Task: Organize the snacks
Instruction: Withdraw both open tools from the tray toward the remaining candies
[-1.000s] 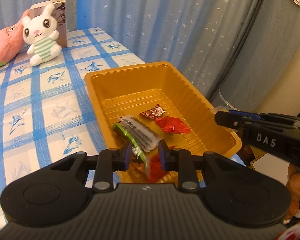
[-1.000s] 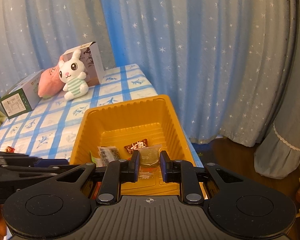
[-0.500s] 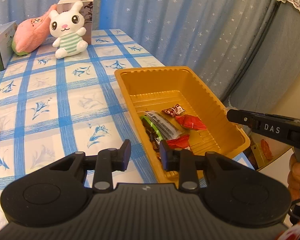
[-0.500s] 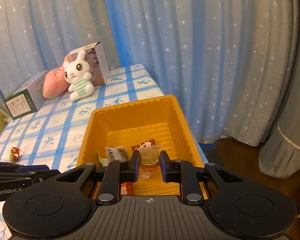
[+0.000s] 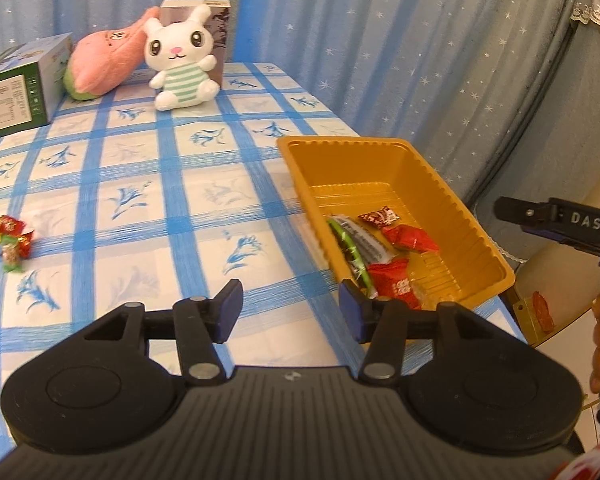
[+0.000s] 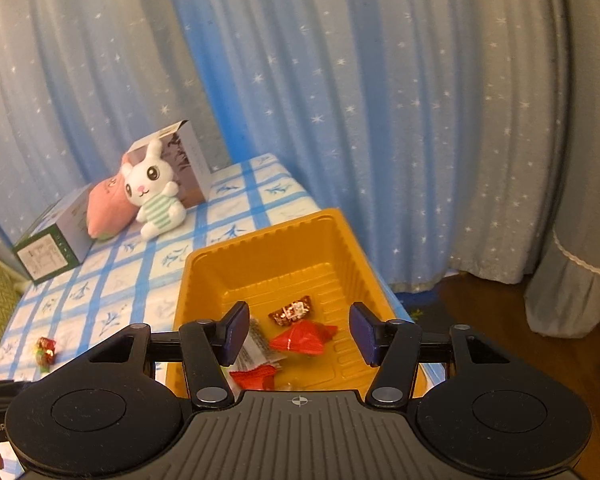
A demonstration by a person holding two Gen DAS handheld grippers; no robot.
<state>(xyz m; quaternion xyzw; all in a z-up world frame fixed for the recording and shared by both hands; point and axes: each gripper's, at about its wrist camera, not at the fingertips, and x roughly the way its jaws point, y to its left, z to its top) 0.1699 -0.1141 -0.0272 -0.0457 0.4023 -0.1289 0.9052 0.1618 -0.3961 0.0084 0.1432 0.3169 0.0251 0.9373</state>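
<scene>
Both grippers have let go, left gripper (image 5: 288, 312) and right gripper (image 6: 298, 334) jaws opening empty, snacks now in the orange tray (image 5: 384, 160), leaving loose candies (image 5: 10, 240) on the tablecloth.

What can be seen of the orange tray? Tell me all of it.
The orange tray is a rectangular tub of thin, glossy, moulded plastic, with ribbed walls, a ridged floor and a flat rolled rim. It sits upright on the blue-checked tablecloth at the table's corner by the curtain. Its far half is bare; the near half holds a few wrapped snacks, red, brown and green-edged. Nothing grips it: the right gripper hangs above its near end, jaws opening with nothing between them.
</scene>
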